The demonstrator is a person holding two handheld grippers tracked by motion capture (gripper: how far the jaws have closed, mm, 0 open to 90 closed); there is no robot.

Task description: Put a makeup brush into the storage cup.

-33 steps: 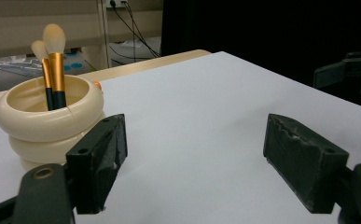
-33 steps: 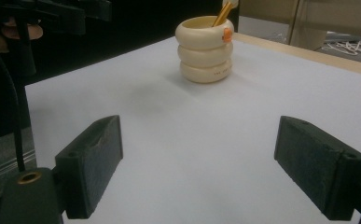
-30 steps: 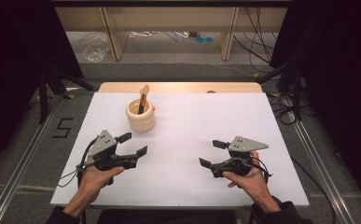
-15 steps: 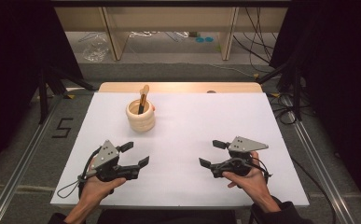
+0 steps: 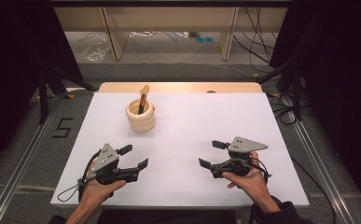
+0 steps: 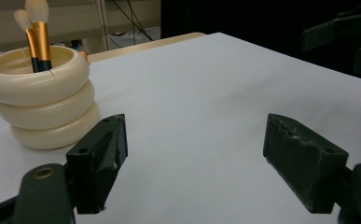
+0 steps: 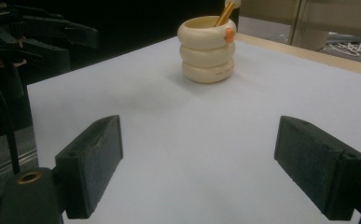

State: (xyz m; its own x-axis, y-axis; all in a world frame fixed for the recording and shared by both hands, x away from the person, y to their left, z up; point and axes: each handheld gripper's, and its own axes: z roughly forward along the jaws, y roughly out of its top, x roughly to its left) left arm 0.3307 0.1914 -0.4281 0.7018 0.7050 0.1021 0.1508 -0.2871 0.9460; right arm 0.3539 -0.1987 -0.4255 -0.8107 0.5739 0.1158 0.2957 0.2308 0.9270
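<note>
Where dark curtains flank it, white table (image 5: 187, 140) — cream holder (image 5: 140, 116), both tongs (image 5: 134, 157) (image 5: 209, 154) apart, empty.

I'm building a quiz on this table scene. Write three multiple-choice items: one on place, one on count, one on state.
1. Where does the cream holder stand on the white table?
A. far left part
B. near right corner
C. between the two claws

2. How many brushes stand in the holder in the left gripper view?
A. none
B. two
C. five

3. How do the left claw and right claw stand?
A. both shut on brushes
B. left shut, right open
C. both open and holding nothing

Answers:
1 A: the high view shows it toward the far edge, left of the middle, ahead of the left claw.
2 B: two pale bristle heads rise above the rim, one on a gold ferrule.
3 C: each gripper view shows its jaws wide apart with only bare table between them.
</note>
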